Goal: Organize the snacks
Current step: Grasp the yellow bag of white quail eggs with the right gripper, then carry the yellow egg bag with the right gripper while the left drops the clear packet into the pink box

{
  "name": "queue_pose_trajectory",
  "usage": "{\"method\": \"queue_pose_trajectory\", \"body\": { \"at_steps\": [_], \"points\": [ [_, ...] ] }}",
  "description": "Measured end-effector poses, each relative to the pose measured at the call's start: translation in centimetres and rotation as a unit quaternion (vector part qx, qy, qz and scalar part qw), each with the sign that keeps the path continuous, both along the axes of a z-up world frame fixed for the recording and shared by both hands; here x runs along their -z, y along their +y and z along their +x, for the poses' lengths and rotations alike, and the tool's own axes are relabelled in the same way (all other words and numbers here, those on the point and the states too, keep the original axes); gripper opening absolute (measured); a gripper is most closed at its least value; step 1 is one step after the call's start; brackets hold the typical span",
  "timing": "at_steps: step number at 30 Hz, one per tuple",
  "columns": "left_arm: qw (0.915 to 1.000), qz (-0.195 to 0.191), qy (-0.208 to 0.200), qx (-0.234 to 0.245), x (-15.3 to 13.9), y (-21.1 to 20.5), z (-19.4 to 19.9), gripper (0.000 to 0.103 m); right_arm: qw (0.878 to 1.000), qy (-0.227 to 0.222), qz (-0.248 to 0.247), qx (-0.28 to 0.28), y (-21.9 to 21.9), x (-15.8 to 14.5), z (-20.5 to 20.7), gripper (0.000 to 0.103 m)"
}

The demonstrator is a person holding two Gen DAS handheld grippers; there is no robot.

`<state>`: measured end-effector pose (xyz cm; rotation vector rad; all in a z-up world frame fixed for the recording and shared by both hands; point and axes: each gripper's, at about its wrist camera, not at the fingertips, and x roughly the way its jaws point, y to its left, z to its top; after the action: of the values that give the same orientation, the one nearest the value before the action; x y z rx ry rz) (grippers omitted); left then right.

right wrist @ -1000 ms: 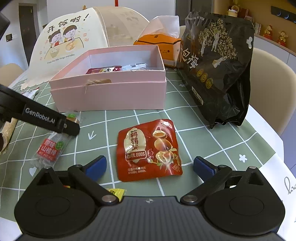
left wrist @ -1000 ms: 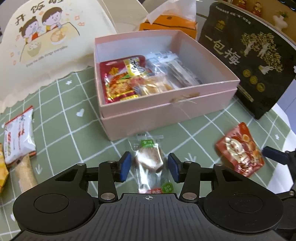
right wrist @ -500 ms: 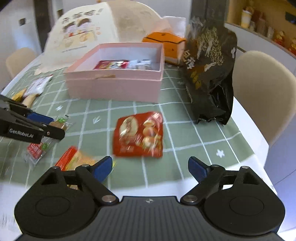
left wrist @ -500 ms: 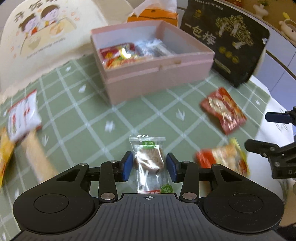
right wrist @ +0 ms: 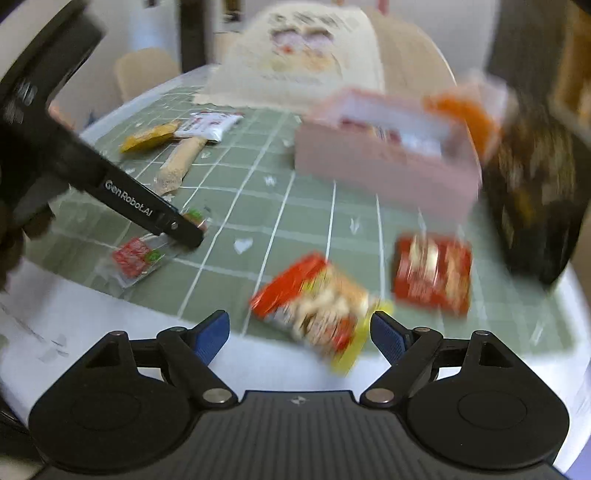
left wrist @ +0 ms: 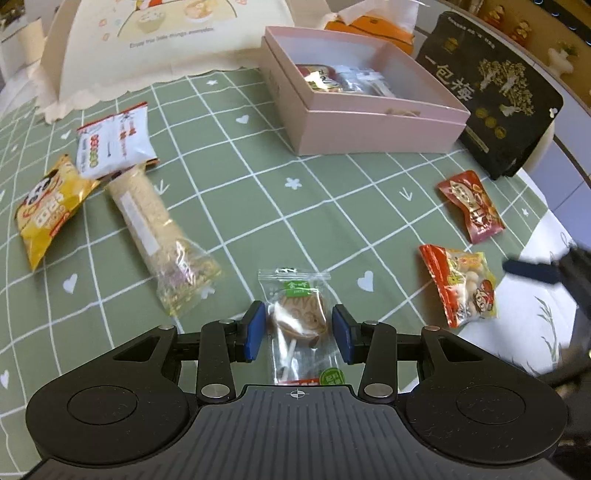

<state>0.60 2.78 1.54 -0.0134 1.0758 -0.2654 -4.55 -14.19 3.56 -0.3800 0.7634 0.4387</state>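
My left gripper (left wrist: 298, 331) is shut on a clear packet with a brown snack (left wrist: 299, 314), held low over the green checked cloth. In the right wrist view the same packet (right wrist: 136, 258) hangs at that gripper's tip (right wrist: 192, 234). My right gripper (right wrist: 300, 334) points down at a red and yellow snack packet (right wrist: 317, 314) near the table's edge. Its jaws are closing; the packet lies partly between them and the pads do not touch it. A red quail-egg packet (right wrist: 432, 273) lies just beyond. The pink box (left wrist: 369, 125) at the back holds several snacks.
A black bag (left wrist: 491, 92) stands right of the box, with an orange tissue box (left wrist: 373, 27) behind. A cream food cover (left wrist: 166, 44) is at the back left. White (left wrist: 114, 142) and yellow (left wrist: 48, 206) packets and a long cracker roll (left wrist: 151, 229) lie left.
My left gripper pulled back from the pink box, carrying the clear packet along. My right gripper rolled and swung from the quail-egg packet to the red and yellow packet, its jaws narrowing.
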Motion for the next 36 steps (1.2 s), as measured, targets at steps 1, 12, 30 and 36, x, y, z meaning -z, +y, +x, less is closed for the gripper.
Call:
{"method": "queue_pose_trajectory", "body": {
  "at_steps": [1,12,30,36],
  "points": [
    [1.0000,0.000,0.002,0.002,0.0,0.0,-0.2,0.045,1.000,-0.004,-0.022,-0.006,0.3,0.2,0.4,0.084],
    [0.9997,-0.021,-0.003,-0.008,0.1,0.2,-1.6,0.045,1.000,0.005,0.001,0.007,0.5,1.3,3.6,0.085],
    [0.9993,-0.027,-0.013,-0.021,0.1,0.3,-1.9,0.045,0.994,0.055,0.077,0.060,-0.9,0.4,2.9,0.053],
    [0.9996,-0.011,-0.024,-0.011,0.1,-0.2,-2.2,0.045,0.992,0.053,0.088,0.074,-1.6,-0.2,2.2,0.053]
  ]
}}
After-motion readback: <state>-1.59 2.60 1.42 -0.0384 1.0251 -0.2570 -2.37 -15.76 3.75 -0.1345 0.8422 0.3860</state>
